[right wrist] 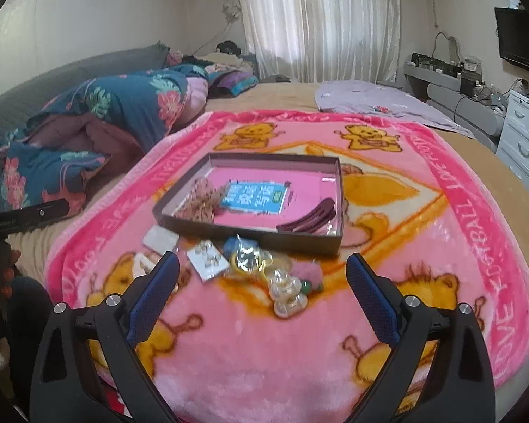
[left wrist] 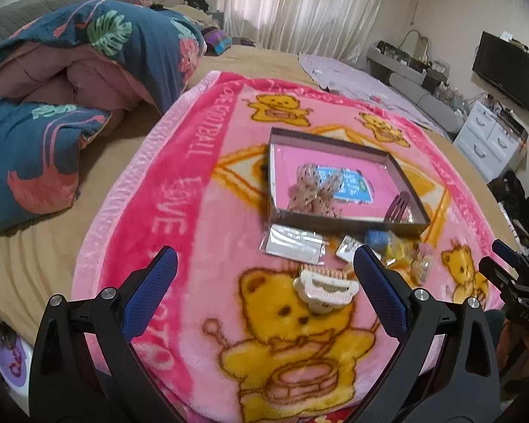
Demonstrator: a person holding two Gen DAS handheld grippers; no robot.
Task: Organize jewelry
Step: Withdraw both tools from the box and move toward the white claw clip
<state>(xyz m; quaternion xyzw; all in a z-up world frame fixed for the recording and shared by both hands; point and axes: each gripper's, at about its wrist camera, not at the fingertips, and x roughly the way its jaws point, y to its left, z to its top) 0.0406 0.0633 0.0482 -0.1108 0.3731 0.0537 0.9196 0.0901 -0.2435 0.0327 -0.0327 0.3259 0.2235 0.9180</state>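
Cream hair clip [left wrist: 326, 287] is seen on the blanket [left wrist: 208, 246] just ahead of the left gripper [left wrist: 264, 278], long axis crosswise betw. wide-spread fingers. Box [left wrist: 349, 222] lies beyond. Right gripper [right wrist: 262, 276], also spread wide & empty, is judged farther off.

Floral quilt [left wrist: 70, 81] bunched on bed, white curtains [right wrist: 317, 17], wall television [left wrist: 508, 68], white drawers [right wrist: 525, 137]

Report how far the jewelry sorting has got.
Done: a lace bow and a dark red hair clip lie in the box. In hand: nothing; both grippers' jaws are open. Left: white claw clip, earring card and yellow pieces on the blanket.
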